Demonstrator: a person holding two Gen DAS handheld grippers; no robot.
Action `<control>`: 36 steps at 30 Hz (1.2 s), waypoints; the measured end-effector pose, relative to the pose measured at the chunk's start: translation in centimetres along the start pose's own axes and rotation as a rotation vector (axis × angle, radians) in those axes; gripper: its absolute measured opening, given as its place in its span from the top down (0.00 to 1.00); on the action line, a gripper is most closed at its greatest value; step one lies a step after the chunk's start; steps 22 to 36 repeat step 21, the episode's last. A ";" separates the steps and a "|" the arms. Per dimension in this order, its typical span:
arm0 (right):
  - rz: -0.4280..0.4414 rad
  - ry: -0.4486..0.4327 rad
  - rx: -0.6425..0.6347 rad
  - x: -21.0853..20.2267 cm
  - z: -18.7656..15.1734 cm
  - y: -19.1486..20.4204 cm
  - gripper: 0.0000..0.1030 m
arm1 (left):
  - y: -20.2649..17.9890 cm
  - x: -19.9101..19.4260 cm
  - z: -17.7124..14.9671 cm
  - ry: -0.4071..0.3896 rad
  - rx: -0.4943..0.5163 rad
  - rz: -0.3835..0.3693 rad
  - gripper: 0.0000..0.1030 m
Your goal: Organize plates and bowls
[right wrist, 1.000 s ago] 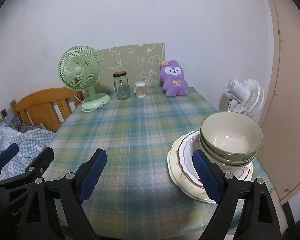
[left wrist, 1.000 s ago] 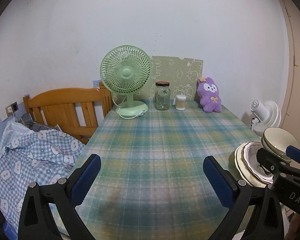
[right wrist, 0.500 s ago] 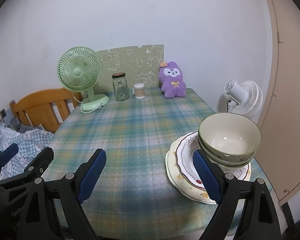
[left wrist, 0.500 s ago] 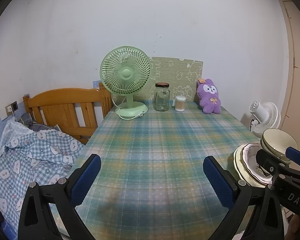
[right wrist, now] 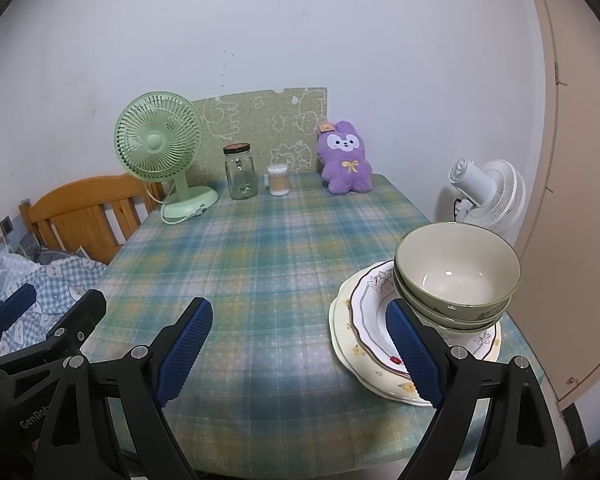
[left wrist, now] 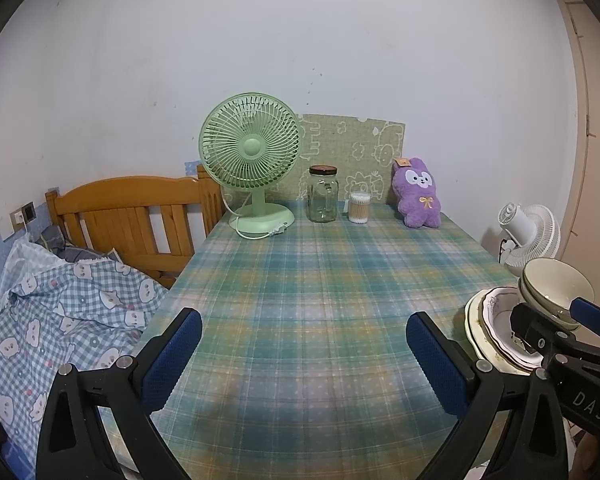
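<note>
Stacked green bowls [right wrist: 456, 276] sit on stacked flower-patterned plates [right wrist: 364, 320] at the table's near right corner; the bowls [left wrist: 556, 288] and plates [left wrist: 488, 320] also show at the right of the left wrist view. My right gripper [right wrist: 300, 348] is open and empty, raised over the near table edge, its right finger in front of the plates. My left gripper [left wrist: 300, 356] is open and empty over the near left of the plaid tablecloth [left wrist: 320, 300].
At the far edge stand a green desk fan [left wrist: 252, 160], a glass jar [left wrist: 323, 194], a cotton-swab tub [left wrist: 359, 207] and a purple plush [left wrist: 418, 192]. A wooden bed frame [left wrist: 132, 216] with checked bedding is left; a white fan [right wrist: 484, 196] and a door are right.
Both grippers have drawn back and up slightly from the table, so the scene looks a little farther away. Both stay open. The dishes have not moved.
</note>
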State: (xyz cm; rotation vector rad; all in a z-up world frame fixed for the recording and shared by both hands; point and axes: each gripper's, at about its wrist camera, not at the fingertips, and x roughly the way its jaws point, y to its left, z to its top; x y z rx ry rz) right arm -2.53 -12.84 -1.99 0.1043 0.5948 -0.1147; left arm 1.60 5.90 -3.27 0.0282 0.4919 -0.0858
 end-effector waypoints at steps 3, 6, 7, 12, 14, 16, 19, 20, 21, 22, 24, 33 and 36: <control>-0.004 0.003 0.002 0.0 0.0 -0.1 0.12 | -0.1 0.0 0.1 0.000 0.001 -0.002 0.00; -0.007 0.006 0.004 -0.1 0.0 -0.2 0.12 | -0.1 0.1 0.1 0.000 0.002 -0.004 0.00; -0.008 0.006 0.004 -0.1 0.0 -0.3 0.12 | -0.2 0.0 0.1 0.000 0.003 -0.005 0.00; -0.017 0.013 0.016 -0.2 0.1 -0.7 0.12 | -0.6 0.0 0.4 0.005 0.013 -0.018 0.00; -0.021 0.016 0.022 -0.4 0.2 -1.0 0.12 | -0.7 -0.1 0.5 0.005 0.014 -0.021 0.00; -0.025 0.018 0.024 -0.6 0.4 -1.2 0.12 | -1.0 -0.3 0.7 0.006 0.018 -0.024 0.00; -0.028 0.028 0.023 -0.6 0.8 -1.5 0.12 | -1.4 -0.5 1.0 0.010 0.020 -0.030 0.00; -0.030 0.033 0.021 -0.6 1.0 -1.6 0.12 | -1.5 -0.6 1.1 0.010 0.018 -0.031 0.00; -0.034 0.038 0.020 -0.7 1.2 -1.8 0.12 | -1.6 -0.7 1.4 0.010 0.014 -0.032 0.00; -0.034 0.038 0.020 -0.7 1.2 -1.8 0.12 | -1.6 -0.7 1.4 0.010 0.014 -0.032 0.00; -0.034 0.038 0.020 -0.7 1.2 -1.8 0.12 | -1.6 -0.7 1.4 0.010 0.014 -0.032 0.00; -0.034 0.038 0.020 -0.7 1.2 -1.8 0.12 | -1.6 -0.7 1.4 0.010 0.014 -0.032 0.00; -0.034 0.038 0.020 -0.7 1.2 -1.8 0.12 | -1.6 -0.7 1.4 0.010 0.014 -0.032 0.00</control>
